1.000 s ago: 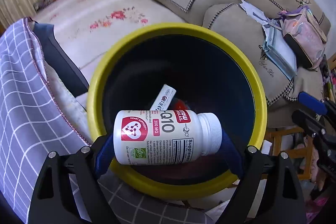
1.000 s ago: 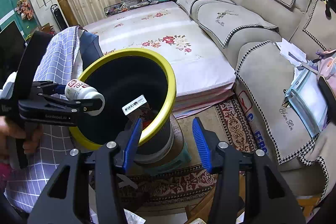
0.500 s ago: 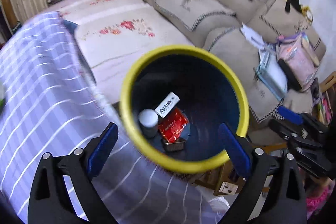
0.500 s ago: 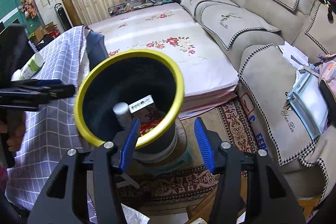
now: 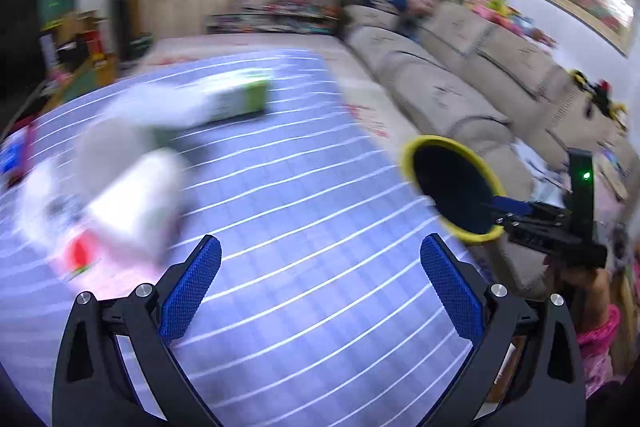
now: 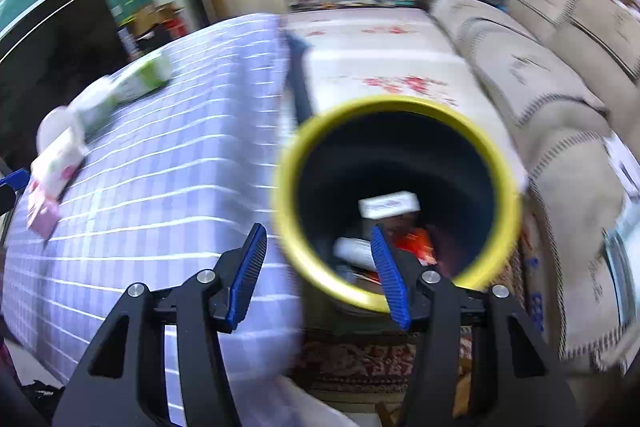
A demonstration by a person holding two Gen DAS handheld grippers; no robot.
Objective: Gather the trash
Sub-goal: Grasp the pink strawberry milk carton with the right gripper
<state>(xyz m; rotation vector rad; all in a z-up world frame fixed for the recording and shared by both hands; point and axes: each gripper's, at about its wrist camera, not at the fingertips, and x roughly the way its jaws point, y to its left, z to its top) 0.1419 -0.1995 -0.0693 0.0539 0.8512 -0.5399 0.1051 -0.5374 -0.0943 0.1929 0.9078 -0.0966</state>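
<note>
My left gripper is open and empty above the checked purple tablecloth. Blurred trash lies on the cloth ahead-left: a white tissue pack, a green-and-white box and a pink wrapper. The yellow-rimmed dark bin is to the right, beside the table. My right gripper is open and empty at the bin's near rim. Inside the bin lie a white bottle, a white box and a red packet. The table trash also shows in the right wrist view.
A beige sofa runs along the right. A low bed with a floral cover lies behind the bin. A patterned rug is under the bin. Curtains and clutter stand at the back.
My left gripper let the white bottle drop into the bin, then swung left over the table. My right gripper opened wider and moved close to the bin's rim.
</note>
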